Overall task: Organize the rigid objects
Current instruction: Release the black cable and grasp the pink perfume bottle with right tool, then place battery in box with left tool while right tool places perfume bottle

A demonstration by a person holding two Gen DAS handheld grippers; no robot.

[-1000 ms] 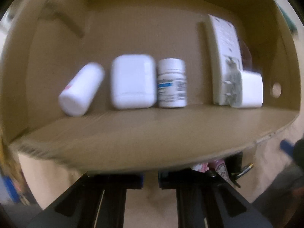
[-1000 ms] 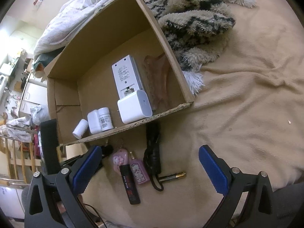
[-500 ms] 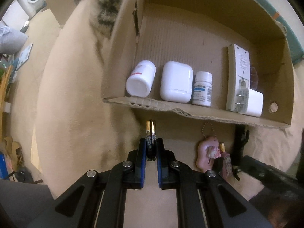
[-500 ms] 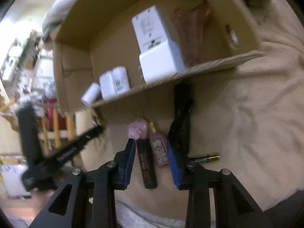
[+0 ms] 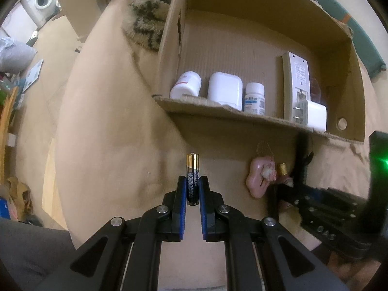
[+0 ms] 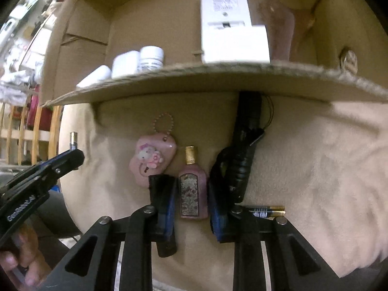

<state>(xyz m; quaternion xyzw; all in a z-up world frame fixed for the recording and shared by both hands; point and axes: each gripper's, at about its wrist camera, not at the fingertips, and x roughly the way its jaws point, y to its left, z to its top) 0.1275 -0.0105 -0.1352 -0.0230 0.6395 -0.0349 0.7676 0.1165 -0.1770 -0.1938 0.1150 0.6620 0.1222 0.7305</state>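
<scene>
My left gripper (image 5: 192, 181) is shut on a black and gold battery (image 5: 192, 178) and holds it above the beige blanket, in front of the cardboard box (image 5: 218, 111). In the right wrist view that battery (image 6: 73, 138) sticks up from the left gripper's tip. My right gripper (image 6: 192, 194) hangs low over the blanket. Its jaws are closing around a pink perfume bottle (image 6: 193, 189) that lies flat between them, with a thin gap on each side. A black tube (image 6: 165, 242) lies partly under the left finger.
In the box lie a white bottle (image 5: 185, 88), a white case (image 5: 225, 93), a pill bottle (image 5: 254, 98), a white remote (image 5: 295, 82) and a charger cube (image 5: 315, 115). A pink keychain (image 6: 151, 160), a black cable bundle (image 6: 240, 160) and a second battery (image 6: 266, 211) lie on the blanket.
The left gripper drew back from the box and rose with the battery. The right gripper sank toward the blanket, rolled, and its wide jaws narrowed around the perfume bottle.
</scene>
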